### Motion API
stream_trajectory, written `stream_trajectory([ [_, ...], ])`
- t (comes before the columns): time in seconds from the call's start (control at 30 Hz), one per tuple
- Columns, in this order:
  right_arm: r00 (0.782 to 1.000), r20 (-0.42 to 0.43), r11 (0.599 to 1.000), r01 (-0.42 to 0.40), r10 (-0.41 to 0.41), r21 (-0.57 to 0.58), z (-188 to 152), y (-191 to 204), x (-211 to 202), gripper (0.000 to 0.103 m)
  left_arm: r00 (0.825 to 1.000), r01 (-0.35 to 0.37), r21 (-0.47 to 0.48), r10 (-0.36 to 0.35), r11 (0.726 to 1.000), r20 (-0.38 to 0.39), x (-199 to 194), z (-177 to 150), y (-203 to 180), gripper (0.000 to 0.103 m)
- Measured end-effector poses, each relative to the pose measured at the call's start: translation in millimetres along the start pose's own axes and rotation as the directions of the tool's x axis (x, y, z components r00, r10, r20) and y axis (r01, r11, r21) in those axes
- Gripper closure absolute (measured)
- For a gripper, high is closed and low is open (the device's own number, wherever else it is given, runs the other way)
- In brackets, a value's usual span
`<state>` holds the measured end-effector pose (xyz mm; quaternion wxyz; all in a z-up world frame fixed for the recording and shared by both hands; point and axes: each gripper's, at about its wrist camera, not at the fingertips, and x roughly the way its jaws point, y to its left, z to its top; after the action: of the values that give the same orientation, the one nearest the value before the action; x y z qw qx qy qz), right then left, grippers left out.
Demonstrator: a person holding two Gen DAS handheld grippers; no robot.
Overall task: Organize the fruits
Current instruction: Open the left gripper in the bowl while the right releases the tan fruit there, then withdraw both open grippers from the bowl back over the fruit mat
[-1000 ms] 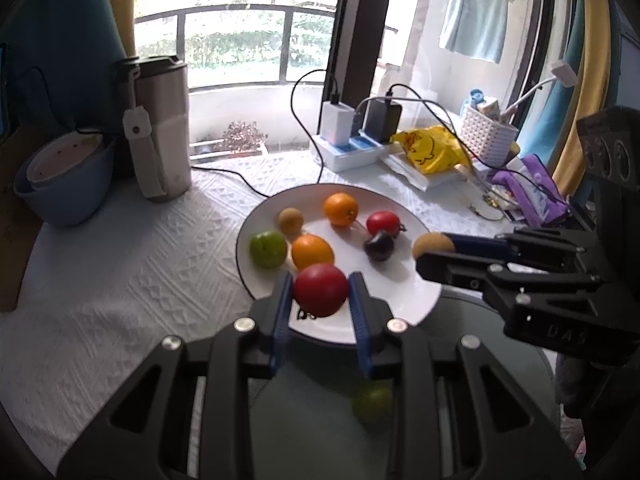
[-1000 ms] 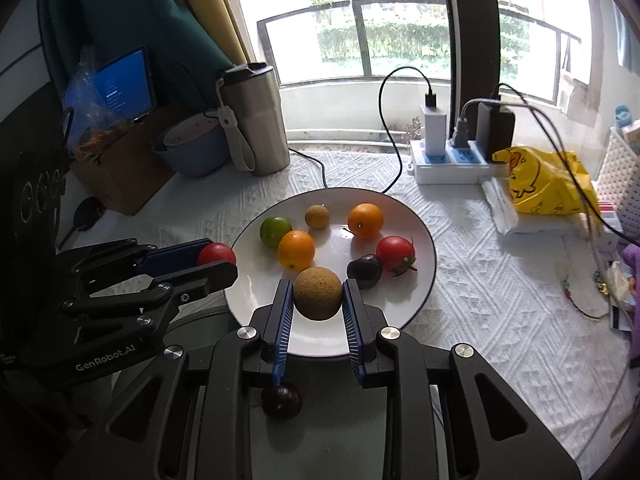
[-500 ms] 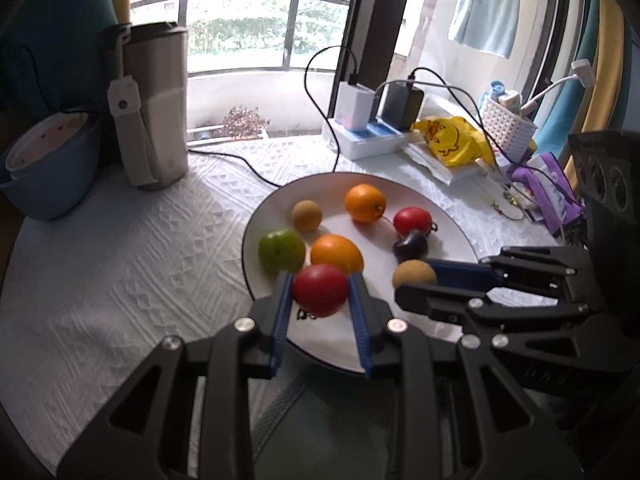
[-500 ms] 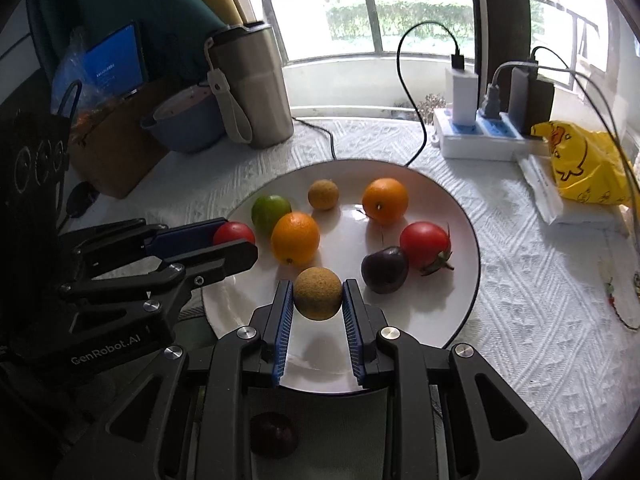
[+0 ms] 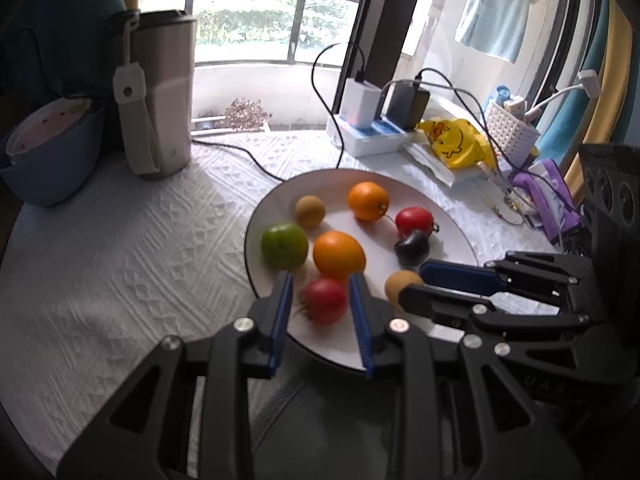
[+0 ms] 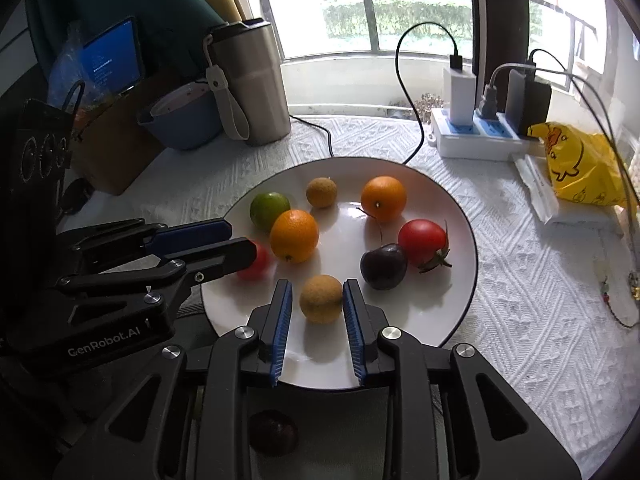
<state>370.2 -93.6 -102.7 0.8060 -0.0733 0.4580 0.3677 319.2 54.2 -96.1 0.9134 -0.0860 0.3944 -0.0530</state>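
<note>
Two grippers meet over the white plate (image 6: 400, 320), each with a fruit between its blue pads. The left gripper (image 5: 319, 280) has just been opening: its jaws stand slightly apart around a red tomato (image 5: 325, 300), which lies on the plate near its 9 o'clock edge as the right wrist view shows it, with a gap at the left pad. The right gripper (image 6: 316, 284) is barely parted around a round brown fruit (image 6: 321, 298) resting on the plate at 6 o'clock; a sliver of white shows beside its left pad, so it is not clamped. Around the plate lie a green fruit (image 6: 269, 210) at 10 o'clock, a small brown fruit (image 6: 321, 192) at 12, an orange (image 6: 383, 198) at 1, a stemmed tomato (image 6: 422, 242) at 3 touching a dark plum (image 6: 383, 266), and a second orange (image 6: 294, 235) left of centre (just beside the green one).
</note>
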Motion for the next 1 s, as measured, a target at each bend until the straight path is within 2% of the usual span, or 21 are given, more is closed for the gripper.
stream_trajectory([
  [0.17,1.0,0.02,1.0,0.012,-0.012,0.0,0,2,-13,0.07,1.0,0.003,0.008,-0.003,1.0,0.03,-14,2,-5,0.068],
  [1.0,0.99,0.13,0.998,0.062,-0.062,0.0,-24,20,-92,0.07,0.988,0.001,0.048,-0.008,0.999,0.151,-92,-18,-42,0.065],
])
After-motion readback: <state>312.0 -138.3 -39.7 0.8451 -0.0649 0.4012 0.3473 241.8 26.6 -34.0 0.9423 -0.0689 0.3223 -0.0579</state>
